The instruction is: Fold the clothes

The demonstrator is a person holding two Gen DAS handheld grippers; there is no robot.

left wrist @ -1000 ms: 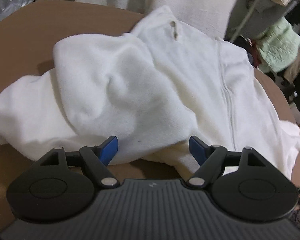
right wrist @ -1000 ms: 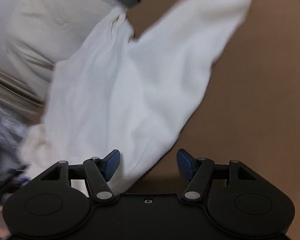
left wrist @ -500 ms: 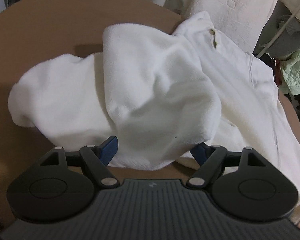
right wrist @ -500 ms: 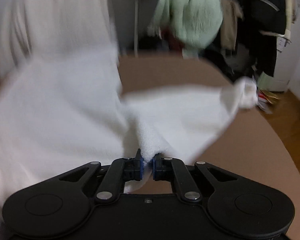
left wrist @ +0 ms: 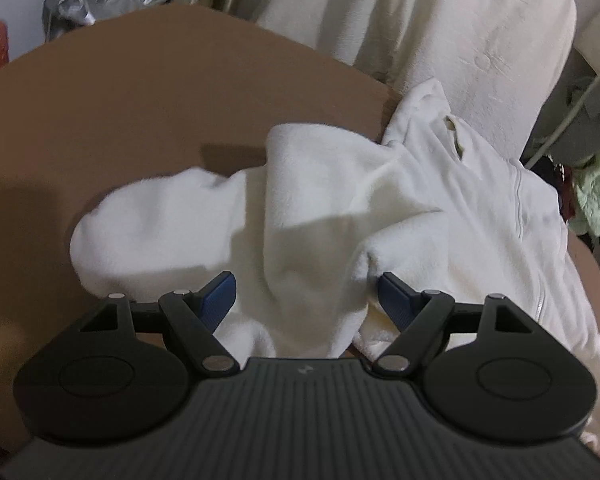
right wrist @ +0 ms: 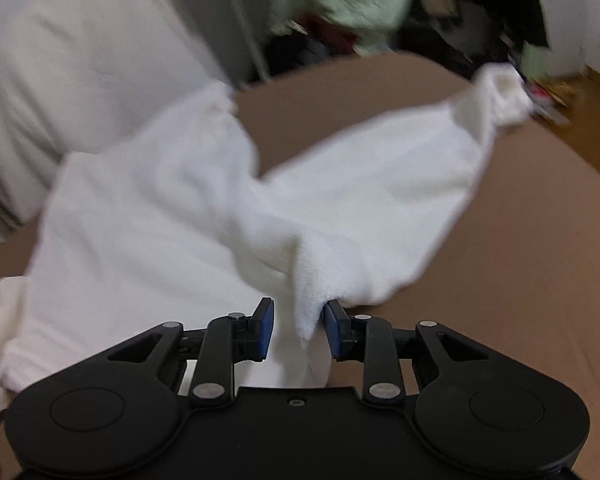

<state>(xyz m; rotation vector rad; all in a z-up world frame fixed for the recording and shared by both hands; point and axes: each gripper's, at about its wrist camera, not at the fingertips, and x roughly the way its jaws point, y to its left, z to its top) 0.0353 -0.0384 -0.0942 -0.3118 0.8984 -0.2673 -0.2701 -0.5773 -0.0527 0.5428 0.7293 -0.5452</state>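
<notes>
Soft white fleece jacket (left wrist: 340, 208) with a zipper, lying rumpled on the smooth brown table (left wrist: 100, 120). Left gripper (left wrist: 306, 296): blue ribbed fingers spread wide over a fold. Right gripper (right wrist: 298, 330): fingers parted, a fleece fold (right wrist: 310, 304) loose between them. No readable writing.

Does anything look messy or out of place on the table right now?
Yes: the white fleece jacket lies crumpled on the brown table, one sleeve flung sideways toward the table edge.
</notes>
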